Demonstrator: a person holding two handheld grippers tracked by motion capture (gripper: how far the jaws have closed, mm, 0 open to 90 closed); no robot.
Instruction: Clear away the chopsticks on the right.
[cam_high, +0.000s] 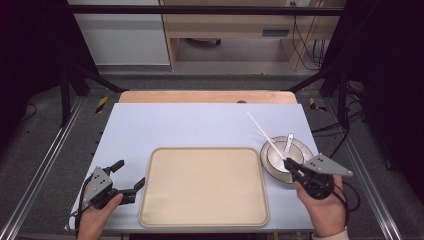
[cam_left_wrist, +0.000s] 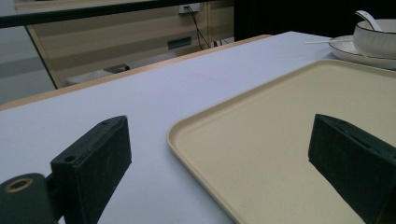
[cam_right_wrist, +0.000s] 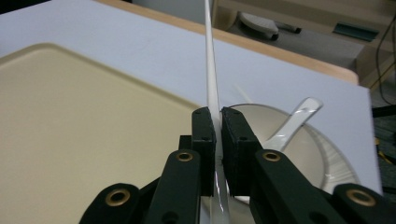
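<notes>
A beige tray (cam_high: 204, 185) lies at the middle front of the white table (cam_high: 190, 125). To its right a white bowl (cam_high: 278, 159) with a white spoon (cam_high: 288, 142) stands on a plate (cam_high: 303, 150). My right gripper (cam_high: 291, 166) is over the bowl's near side, shut on a long white chopstick (cam_high: 260, 129) that slants up and away; the right gripper view shows the chopstick (cam_right_wrist: 211, 70) pinched between the jaws of my right gripper (cam_right_wrist: 218, 135). A second thin white stick (cam_left_wrist: 317, 42) rests by the plate's rim. My left gripper (cam_high: 129, 176) stands open at the tray's left edge, nothing in it; its jaws straddle the tray corner (cam_left_wrist: 187, 135).
Bare white tabletop stretches behind the tray, ending in a wooden strip (cam_high: 207, 96) at the far side. Black frame posts (cam_high: 65, 85) flank the table. Cables (cam_high: 310, 50) and furniture sit on the floor beyond.
</notes>
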